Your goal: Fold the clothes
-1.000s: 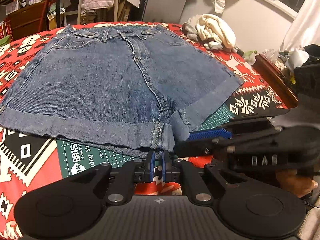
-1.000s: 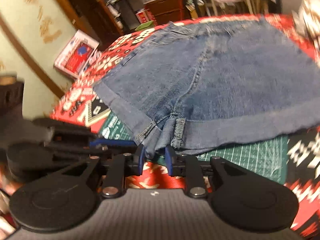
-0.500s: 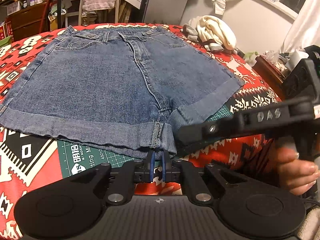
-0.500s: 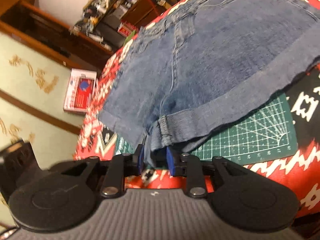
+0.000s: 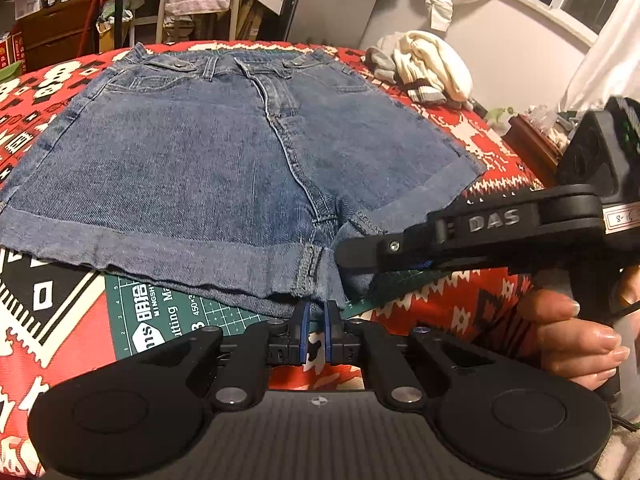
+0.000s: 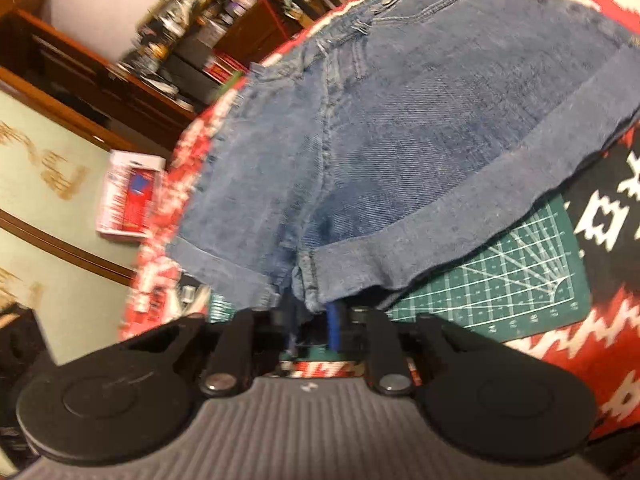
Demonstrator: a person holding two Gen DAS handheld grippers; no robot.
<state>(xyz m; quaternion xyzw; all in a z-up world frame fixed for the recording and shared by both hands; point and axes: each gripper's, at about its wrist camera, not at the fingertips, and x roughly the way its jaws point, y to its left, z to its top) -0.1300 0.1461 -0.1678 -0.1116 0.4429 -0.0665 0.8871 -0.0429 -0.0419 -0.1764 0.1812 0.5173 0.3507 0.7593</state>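
Blue denim shorts (image 5: 224, 160) lie flat on the bed, waistband far, rolled cuffs near me. My left gripper (image 5: 316, 314) is shut on the lower hem just below the crotch seam. In the left wrist view the right gripper (image 5: 354, 254) comes in from the right, held by a hand (image 5: 580, 340). Its tips are on the inner cuff of the right leg. In the blurred right wrist view the shorts (image 6: 420, 140) fill the frame. There the right gripper (image 6: 314, 320) is shut on the cuff fabric by the crotch, which is lifted slightly.
A green cutting mat (image 5: 168, 316) (image 6: 500, 280) lies under the hem on a red patterned bedcover (image 5: 480, 152). A cream garment pile (image 5: 428, 64) sits at the far right corner. A wooden side table (image 5: 532, 140) stands by the bed's right edge, shelves behind.
The right gripper has risen and rolled to the side with the cuff in it, so its view tilted. The left gripper has stayed in place on the hem.
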